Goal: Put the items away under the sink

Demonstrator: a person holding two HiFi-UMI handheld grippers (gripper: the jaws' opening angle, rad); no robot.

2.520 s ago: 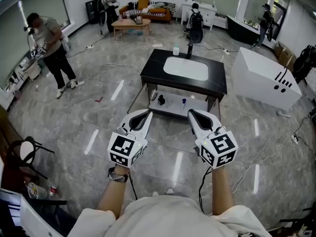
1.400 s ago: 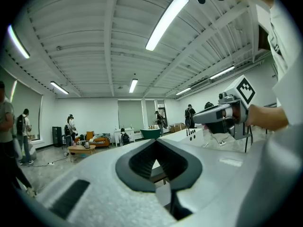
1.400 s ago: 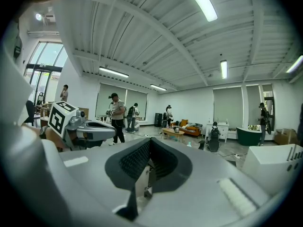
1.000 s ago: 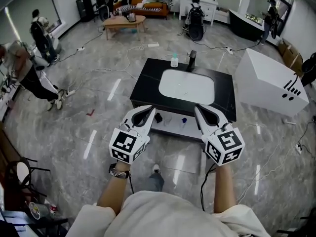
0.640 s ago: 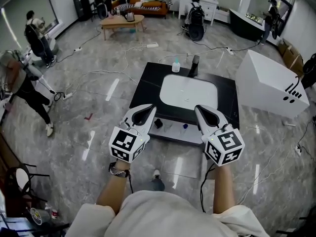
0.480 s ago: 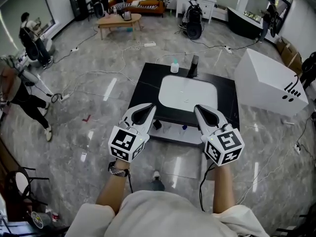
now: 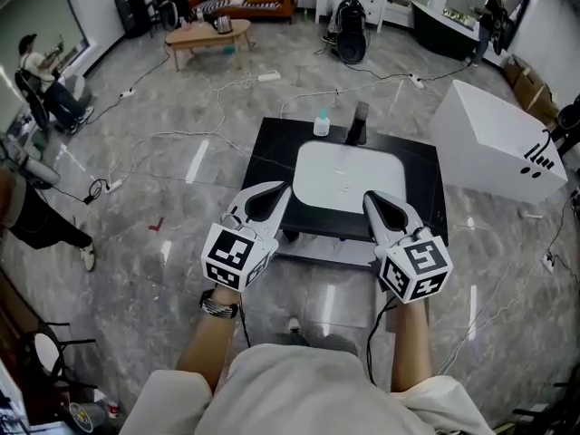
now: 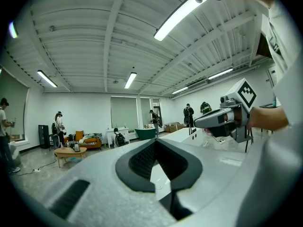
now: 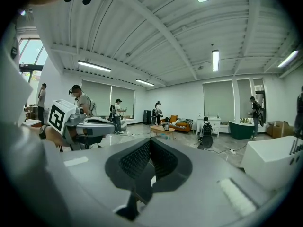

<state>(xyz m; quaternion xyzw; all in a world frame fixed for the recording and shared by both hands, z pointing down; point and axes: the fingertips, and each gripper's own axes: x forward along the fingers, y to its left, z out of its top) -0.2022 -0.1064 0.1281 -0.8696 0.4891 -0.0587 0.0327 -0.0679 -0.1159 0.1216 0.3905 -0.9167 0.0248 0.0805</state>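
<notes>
A sink unit with a black top (image 7: 272, 166) and a white basin (image 7: 344, 175) stands just ahead of me. A clear bottle (image 7: 321, 122) and a black tap (image 7: 359, 122) sit at its far edge. Below the near edge a strip of the white lower shelf (image 7: 331, 250) shows, with a small dark item (image 7: 290, 236) at its left; the rest is hidden by the top. My left gripper (image 7: 281, 187) and right gripper (image 7: 370, 195) hover side by side at the near edge, both shut and empty. Each gripper view shows closed pads (image 8: 142, 157) (image 9: 135, 160) and the open room.
A large white box (image 7: 494, 143) lies to the right of the sink. Cables run across the grey floor (image 7: 181, 143). A wooden coffee table (image 7: 207, 34) and several people stand far off at the back and left.
Both grippers and my view have moved forward to the sink unit, which now hides most of its lower shelf. The people on the left have shifted toward the frame's edge.
</notes>
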